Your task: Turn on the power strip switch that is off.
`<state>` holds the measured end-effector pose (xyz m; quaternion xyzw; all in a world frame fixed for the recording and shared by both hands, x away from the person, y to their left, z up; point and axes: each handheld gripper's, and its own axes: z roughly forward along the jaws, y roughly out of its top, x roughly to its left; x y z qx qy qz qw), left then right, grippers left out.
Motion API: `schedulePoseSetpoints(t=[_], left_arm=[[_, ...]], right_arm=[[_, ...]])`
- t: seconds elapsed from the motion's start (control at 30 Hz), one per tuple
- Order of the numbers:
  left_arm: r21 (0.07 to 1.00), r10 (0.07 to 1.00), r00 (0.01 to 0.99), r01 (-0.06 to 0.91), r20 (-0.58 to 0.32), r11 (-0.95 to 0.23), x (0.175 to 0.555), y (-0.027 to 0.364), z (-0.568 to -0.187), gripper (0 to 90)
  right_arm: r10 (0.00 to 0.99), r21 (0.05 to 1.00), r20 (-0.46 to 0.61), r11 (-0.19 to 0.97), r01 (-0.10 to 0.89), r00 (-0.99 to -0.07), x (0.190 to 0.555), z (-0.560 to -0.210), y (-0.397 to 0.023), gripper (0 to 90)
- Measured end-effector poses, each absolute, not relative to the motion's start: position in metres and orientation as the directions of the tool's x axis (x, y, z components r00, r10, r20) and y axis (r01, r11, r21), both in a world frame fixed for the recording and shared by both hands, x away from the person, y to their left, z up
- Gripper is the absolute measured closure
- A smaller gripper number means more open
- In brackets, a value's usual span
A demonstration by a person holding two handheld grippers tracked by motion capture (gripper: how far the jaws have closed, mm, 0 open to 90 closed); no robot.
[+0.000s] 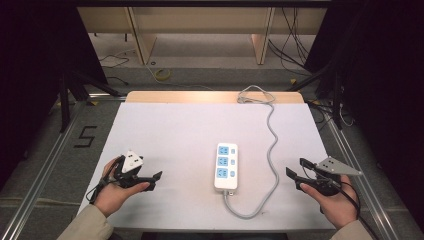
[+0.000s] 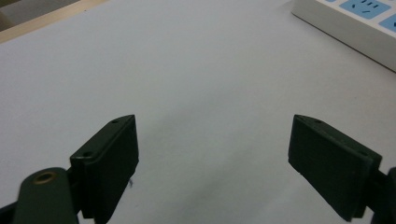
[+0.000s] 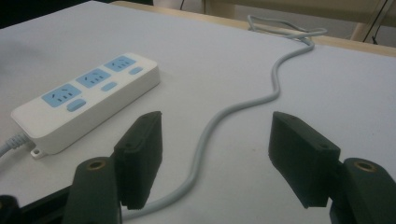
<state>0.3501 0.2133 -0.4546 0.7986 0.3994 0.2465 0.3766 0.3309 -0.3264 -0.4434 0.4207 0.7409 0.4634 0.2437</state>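
You are holding both the left gripper (image 1: 150, 181) and the right gripper (image 1: 296, 170) with jaws apart, gripping nothing. The white plastic three-socket power strip (image 1: 226, 166) is lying between them; its grey cord (image 3: 219, 119) is running just ahead of your right jaws, likely snagging if you sweep inward.

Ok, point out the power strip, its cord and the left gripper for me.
power strip (image 1: 226, 166): high view, on its middle socket.
cord (image 3: 219, 117): right gripper view, on the grey stretch between that gripper's open jaws.
left gripper (image 1: 151, 181): high view, midway between its open fingertips.
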Motion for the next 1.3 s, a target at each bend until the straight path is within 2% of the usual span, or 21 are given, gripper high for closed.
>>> schedulePoseSetpoints(t=[0.17, 0.5, 0.63, 1.3], left_arm=[[0.801, 0.824, 0.559, 0.45, 0.092, -0.395, 0.349, 0.213, -0.455, 16.0], [0.8, 0.823, 0.56, 0.45, 0.093, -0.396, 0.349, 0.212, -0.455, 16.5], [0.795, 0.82, 0.564, 0.451, 0.099, -0.406, 0.349, 0.212, -0.455, 16.7], [0.796, 0.821, 0.562, 0.45, 0.099, -0.404, 0.348, 0.211, -0.455, 16.8]], right_arm=[[0.853, 0.895, 0.016, 0.22, 0.387, -0.522, 0.33, -0.441, -0.327, 43.4], [0.864, 0.9, -0.016, 0.232, 0.369, -0.504, 0.328, -0.434, -0.324, 79.6], [0.864, 0.894, -0.026, 0.246, 0.375, -0.503, 0.329, -0.432, -0.322, 90.0], [0.845, 0.88, -0.002, 0.255, 0.4, -0.535, 0.335, -0.422, -0.312, 90.0]])
